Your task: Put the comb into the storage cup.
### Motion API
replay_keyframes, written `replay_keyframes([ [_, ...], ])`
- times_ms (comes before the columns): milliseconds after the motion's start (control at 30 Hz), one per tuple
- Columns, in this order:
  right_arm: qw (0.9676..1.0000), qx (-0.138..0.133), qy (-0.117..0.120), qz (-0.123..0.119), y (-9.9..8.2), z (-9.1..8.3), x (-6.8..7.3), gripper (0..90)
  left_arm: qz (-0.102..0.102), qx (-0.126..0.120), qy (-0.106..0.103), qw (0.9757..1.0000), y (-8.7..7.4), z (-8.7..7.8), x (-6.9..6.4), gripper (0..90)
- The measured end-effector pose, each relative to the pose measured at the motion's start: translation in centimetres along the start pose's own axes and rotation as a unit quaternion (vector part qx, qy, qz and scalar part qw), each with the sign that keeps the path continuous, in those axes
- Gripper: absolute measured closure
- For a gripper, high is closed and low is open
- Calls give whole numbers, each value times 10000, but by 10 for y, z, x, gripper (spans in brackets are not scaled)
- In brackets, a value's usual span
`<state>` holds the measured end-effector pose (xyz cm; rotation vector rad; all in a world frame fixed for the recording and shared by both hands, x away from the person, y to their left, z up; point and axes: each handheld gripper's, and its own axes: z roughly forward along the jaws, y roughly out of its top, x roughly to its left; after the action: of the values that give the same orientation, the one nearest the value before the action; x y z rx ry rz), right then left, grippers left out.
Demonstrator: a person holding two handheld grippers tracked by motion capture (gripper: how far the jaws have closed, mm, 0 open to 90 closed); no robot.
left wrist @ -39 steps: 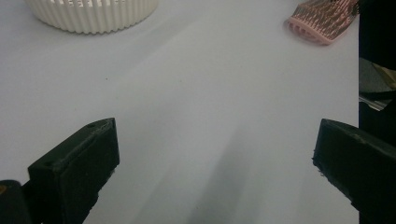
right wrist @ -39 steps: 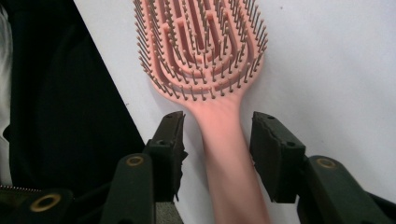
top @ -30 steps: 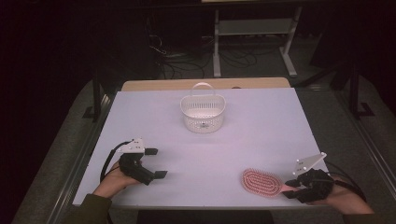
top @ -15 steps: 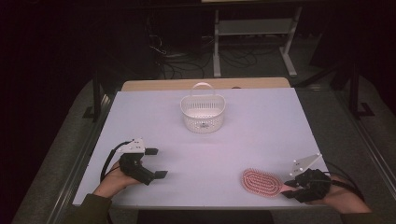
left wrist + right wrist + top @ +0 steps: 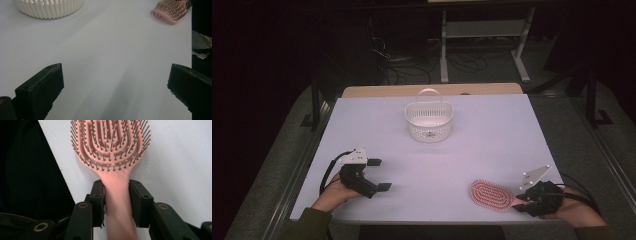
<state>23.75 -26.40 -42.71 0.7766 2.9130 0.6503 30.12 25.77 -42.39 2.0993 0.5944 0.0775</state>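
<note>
At the left of the high view, the left hand-held gripper (image 5: pixel 379 174) rests low over the near-left part of the white counter (image 5: pixel 492 145), held by the person's left hand (image 5: pixel 331 194) with a dark green sleeve (image 5: pixel 307 225) below it. Its jaws stand spread wide with nothing between them; in the left gripper view they frame only bare counter surface.

Farther back and about mid-width stands a white slotted basket (image 5: pixel 429 120) with its thin handle upright (its ribbed wall also shows at the top left of the left gripper view (image 5: pixel 47 8)). It is well apart from both grippers.

Toward the right, near the front edge of the counter, lies the pink hairbrush (image 5: pixel 491 195), bristles up, its oval head pointing left and its handle running right into the right hand-held gripper (image 5: pixel 518 200). In the right gripper view the brush (image 5: pixel 111 142) lies lengthwise, and the two black jaws sit on either side of its handle, their pads against it: the jaws have just been closing and now pinch the handle. The right hand (image 5: pixel 579 212) holds that gripper at the near-right corner, a cable trailing off behind it.
</note>
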Motion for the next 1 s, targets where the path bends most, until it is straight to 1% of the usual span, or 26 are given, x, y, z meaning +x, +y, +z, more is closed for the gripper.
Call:
replay_keyframes([
  [167,10000,23,10,-21,1,0,0,681,-3,-10,6,10000,0,0,0,1],
  [367,10000,37,47,-7,2,0,-2,686,0,-10,6,10000,0,0,0,1],
  [500,10000,-8,75,6,1,0,-2,686,1,-11,8,10000,0,0,0,1],
  [600,9999,-83,105,33,-1,0,-3,687,8,-13,9,10000,0,-1,0,1],
  [800,9993,-329,143,146,-4,-2,-5,687,2,-19,8,10000,0,-1,0,1],
  [900,9987,-451,129,194,-5,-5,-7,688,5,-19,8,10000,0,-1,0,1],
  [1000,9984,-510,93,215,-5,-6,-8,688,4,-12,9,10000,0,-1,0,1],
])
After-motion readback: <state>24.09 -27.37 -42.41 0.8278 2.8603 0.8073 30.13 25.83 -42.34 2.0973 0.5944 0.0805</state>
